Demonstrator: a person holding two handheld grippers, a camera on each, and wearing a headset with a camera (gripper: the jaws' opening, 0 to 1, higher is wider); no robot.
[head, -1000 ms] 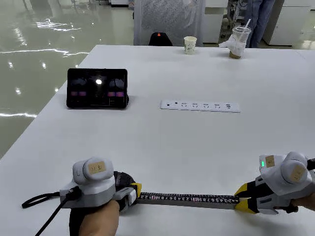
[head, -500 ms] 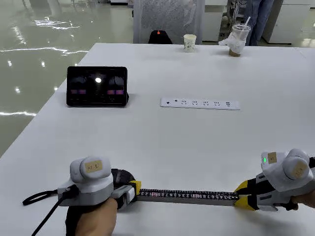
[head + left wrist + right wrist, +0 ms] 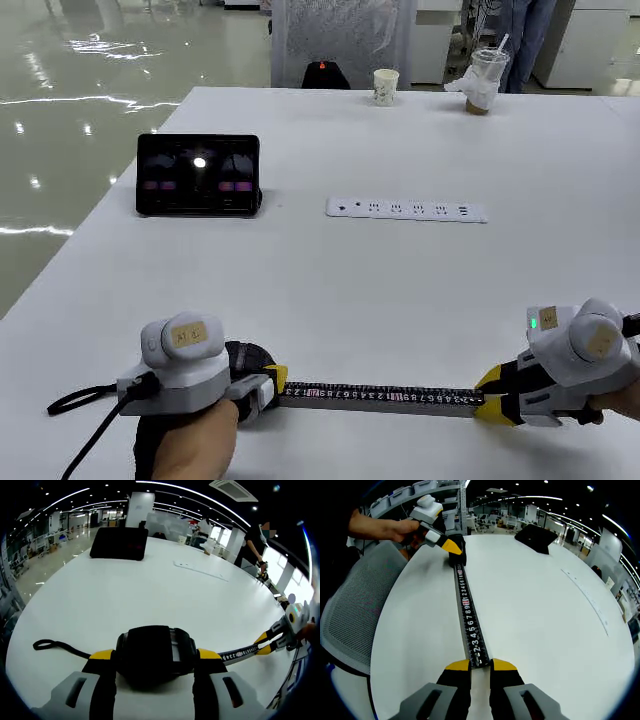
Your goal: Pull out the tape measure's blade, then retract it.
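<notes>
A smooth, matt white table [image 3: 400,300] carries a black plastic tape case [image 3: 155,652] with a dull sheen and its matt black blade [image 3: 380,397]. Beyond are a glossy-screened tablet [image 3: 198,176], a paper cup [image 3: 386,87] and a mirror-polished floor [image 3: 60,120]. Nearby is a grey mesh chair [image 3: 350,615].

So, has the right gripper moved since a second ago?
No: right gripper sits at the same spot below the power strip, shut on the blade.

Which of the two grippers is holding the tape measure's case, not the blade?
The left gripper, its jaws clamped on either side of the black case. The right gripper pinches the end of the blade instead.
</notes>
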